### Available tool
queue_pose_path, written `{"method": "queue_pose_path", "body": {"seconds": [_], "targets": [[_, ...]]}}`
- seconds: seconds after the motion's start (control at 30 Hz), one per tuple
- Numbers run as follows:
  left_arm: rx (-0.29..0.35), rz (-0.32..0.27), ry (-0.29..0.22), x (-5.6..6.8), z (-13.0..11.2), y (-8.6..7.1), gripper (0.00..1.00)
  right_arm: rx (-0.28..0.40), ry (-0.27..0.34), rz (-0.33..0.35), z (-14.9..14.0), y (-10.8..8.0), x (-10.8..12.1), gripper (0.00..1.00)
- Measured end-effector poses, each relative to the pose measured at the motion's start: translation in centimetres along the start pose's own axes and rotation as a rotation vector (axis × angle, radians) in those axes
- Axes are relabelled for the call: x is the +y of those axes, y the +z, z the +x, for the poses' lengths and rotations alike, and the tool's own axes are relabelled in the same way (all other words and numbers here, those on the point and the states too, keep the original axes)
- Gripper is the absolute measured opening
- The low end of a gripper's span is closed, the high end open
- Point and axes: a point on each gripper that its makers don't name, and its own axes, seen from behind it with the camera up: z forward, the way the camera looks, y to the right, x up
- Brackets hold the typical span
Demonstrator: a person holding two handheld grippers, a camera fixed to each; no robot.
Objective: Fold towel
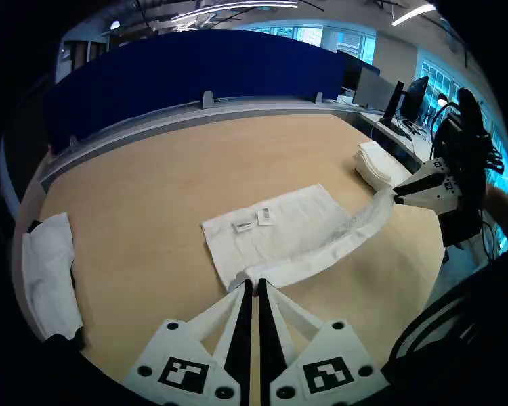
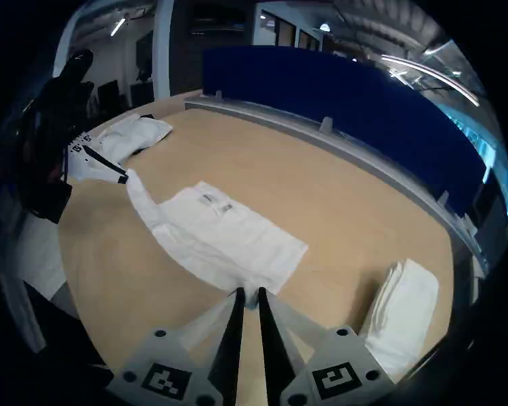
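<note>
Pinched one near corner of the flat white rectangular cloth towel (image 1: pixel 281 223) between the almost closed fingers of the left gripper (image 1: pixel 252 284), above the near side of the light wooden table (image 1: pixel 152 183). Clamped the other near corner in the same way with the right gripper (image 2: pixel 248 292), its fingers narrow on the cloth. Held the near long edge stretched between both, a little above the table, and kept the rest flat at the table's middle, small labels (image 1: pixel 254 221) up. Judged the fold as only begun: finished with the grasp, not yet with carrying this edge over to the far edge and smoothing. Noticed at the table's two sides a stack of folded white towels (image 1: pixel 379 166) and another white towel pile (image 1: pixel 47 271).
</note>
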Motion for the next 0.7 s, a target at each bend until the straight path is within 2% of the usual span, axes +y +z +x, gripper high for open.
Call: {"method": "queue_pose_path", "body": {"seconds": [0.27,0.47,0.7], "targets": [[-0.004,0.007,-0.007,-1.8,2.2,2.9,0.06,-0.005,-0.001,-0.005,1.6,3.1,2.8,0.15],[-0.038,0.011,0.027,-2.7,2.5,5.2,0.06,-0.028,0.004,0.005,1.8,5.0,4.2,0.15],[-0.054,0.0,0.028,-3.1,2.2,6.3,0.06,-0.049,-0.006,0.014,1.3,5.8,4.2,0.15]]}}
